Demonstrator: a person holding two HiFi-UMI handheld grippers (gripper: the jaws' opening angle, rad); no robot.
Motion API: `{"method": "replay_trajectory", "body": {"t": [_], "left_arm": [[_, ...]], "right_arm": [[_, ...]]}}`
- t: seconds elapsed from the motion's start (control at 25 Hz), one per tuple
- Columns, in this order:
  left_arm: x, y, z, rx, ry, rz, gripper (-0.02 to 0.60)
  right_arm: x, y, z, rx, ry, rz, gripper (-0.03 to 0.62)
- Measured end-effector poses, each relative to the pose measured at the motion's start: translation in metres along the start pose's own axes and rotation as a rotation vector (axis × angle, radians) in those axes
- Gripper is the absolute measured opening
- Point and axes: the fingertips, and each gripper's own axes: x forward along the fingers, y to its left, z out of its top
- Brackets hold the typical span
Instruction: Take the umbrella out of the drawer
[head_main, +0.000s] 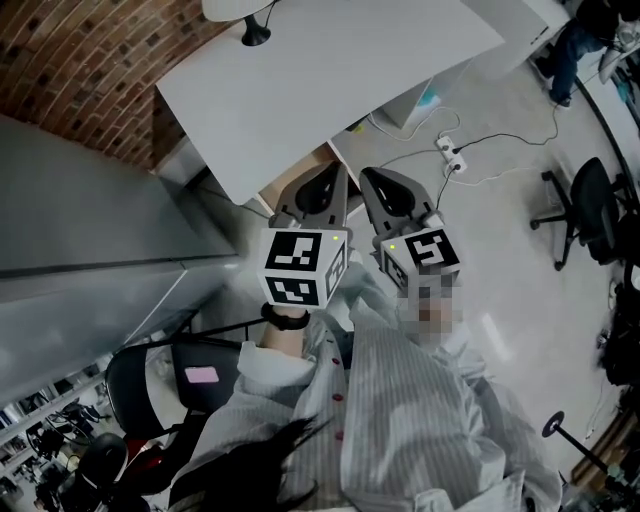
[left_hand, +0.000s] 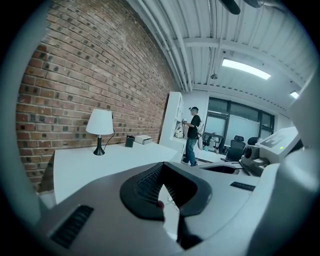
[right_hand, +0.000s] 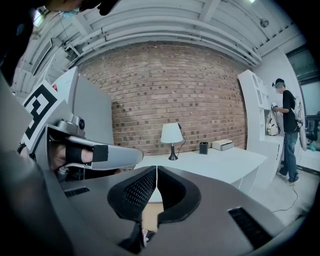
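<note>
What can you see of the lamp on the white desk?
The lamp is a small table lamp: white conical shade, apparently unlit, on a slim dark stem with a flared round dark base. It stands upright on the white desk, near the brick wall. A thin dark cord runs down from behind the shade. Nothing else touches it.

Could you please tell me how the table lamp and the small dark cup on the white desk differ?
The table lamp has a white shade on a dark stem and foot; the small dark cup is dark all over. The lamp stands far taller than the cup. A cord hangs by the lamp; none shows at the cup. Both stand upright on the white desk by the brick wall.
</note>
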Motion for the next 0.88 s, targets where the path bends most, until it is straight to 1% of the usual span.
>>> {"method": "replay_trajectory", "body": {"t": [0.12,0.24,0.44,0.6,0.88], "left_arm": [[0.024,0.003,0.002,0.004,0.004,0.014,0.009],[0.042,0.006,-0.001,-0.01,0.014,0.027,0.009],[0.065,0.011,-0.016,0.001,0.064,0.021,0.009],[0.076,0.02,-0.041,0.015,0.124,-0.004,0.009],[0.094,0.032,-0.097,0.061,0.21,-0.043,0.009]], "right_arm": [[0.011,-0.023,0.002,-0.012,0.002,0.002,0.037],[0.02,-0.041,-0.001,-0.011,0.009,0.0,0.037],[0.031,-0.06,-0.014,0.003,0.037,-0.033,0.037],[0.043,-0.065,-0.033,0.035,0.06,-0.066,0.037],[0.054,-0.078,-0.086,0.067,0.096,-0.141,0.037]]}}
